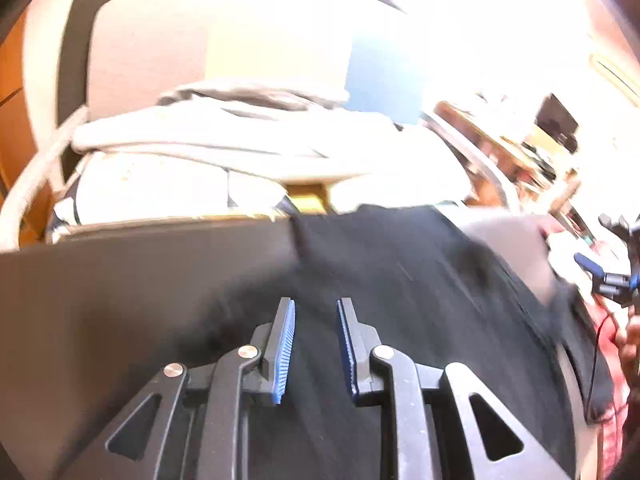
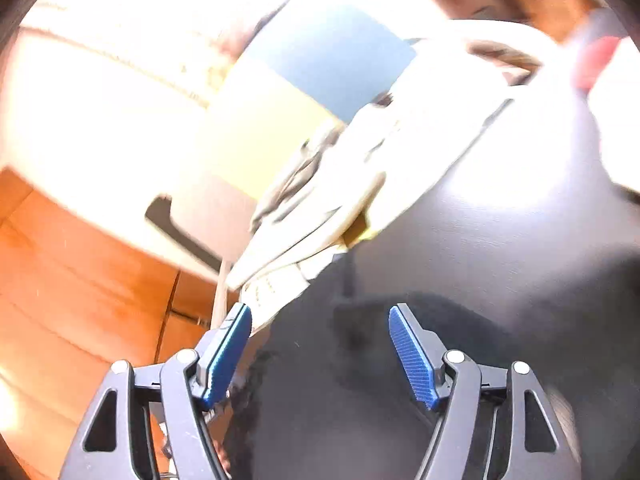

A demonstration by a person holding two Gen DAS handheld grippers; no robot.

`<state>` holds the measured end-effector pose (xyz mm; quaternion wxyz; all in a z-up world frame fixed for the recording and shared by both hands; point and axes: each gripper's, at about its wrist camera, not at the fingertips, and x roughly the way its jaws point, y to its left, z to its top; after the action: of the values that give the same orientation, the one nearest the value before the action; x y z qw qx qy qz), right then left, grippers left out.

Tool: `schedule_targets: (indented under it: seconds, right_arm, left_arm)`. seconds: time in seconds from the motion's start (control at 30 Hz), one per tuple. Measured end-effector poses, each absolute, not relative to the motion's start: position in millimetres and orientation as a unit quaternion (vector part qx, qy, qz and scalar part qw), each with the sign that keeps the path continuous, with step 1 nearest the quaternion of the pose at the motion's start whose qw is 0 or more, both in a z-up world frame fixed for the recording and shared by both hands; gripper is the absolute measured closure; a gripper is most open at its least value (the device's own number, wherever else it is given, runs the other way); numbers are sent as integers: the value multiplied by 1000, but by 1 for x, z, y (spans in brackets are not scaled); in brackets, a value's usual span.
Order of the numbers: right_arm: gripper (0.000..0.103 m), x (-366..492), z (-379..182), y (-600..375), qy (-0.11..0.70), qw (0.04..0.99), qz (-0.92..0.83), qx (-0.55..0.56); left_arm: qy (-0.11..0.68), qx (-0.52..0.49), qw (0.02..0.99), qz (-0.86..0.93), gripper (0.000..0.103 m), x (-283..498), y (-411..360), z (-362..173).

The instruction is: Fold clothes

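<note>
A black garment (image 1: pixel 400 280) lies spread on the dark table (image 1: pixel 120 272); the picture is blurred by motion. My left gripper (image 1: pixel 316 302) hovers over the cloth, its blue-padded fingers a small gap apart with nothing between them. In the right wrist view the same black garment (image 2: pixel 360 380) lies below my right gripper (image 2: pixel 320 310), whose jaws stand wide apart and empty, the left finger (image 2: pixel 228 352) near the table's edge. A blue pad (image 1: pixel 588 263) of the right gripper shows at the right edge of the left wrist view.
A pile of light-coloured clothes (image 1: pixel 240 136) (image 2: pixel 340 184) is stacked just beyond the table's far edge. Behind it stands a pale panel with a dark slot (image 1: pixel 76 52). Wooden floor (image 2: pixel 80 280) lies left of the table. A cluttered shelf (image 1: pixel 520 148) is at the right.
</note>
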<state>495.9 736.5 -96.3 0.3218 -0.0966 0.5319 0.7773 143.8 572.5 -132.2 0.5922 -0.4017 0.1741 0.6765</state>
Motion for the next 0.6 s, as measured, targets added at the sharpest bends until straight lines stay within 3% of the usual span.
schedule_targets:
  seconds: [0.17,0.3,0.4,0.6]
  right_arm:
    - [31,626,-90,653,549,420,720,-60]
    - [29,700,-114,607,628,417,656,43]
    - [17,729,-144,586,689,388,598,129]
    - [15,711,-159,586,721,363,576,129]
  left_arm:
    - [178,-440,605,639,82,199,516,-147]
    - [196,-446,605,630,82,239,483,-154]
    - [208,-451,607,621,82,263,470,-159]
    - [233,-437,618,611,82,295,440,-150]
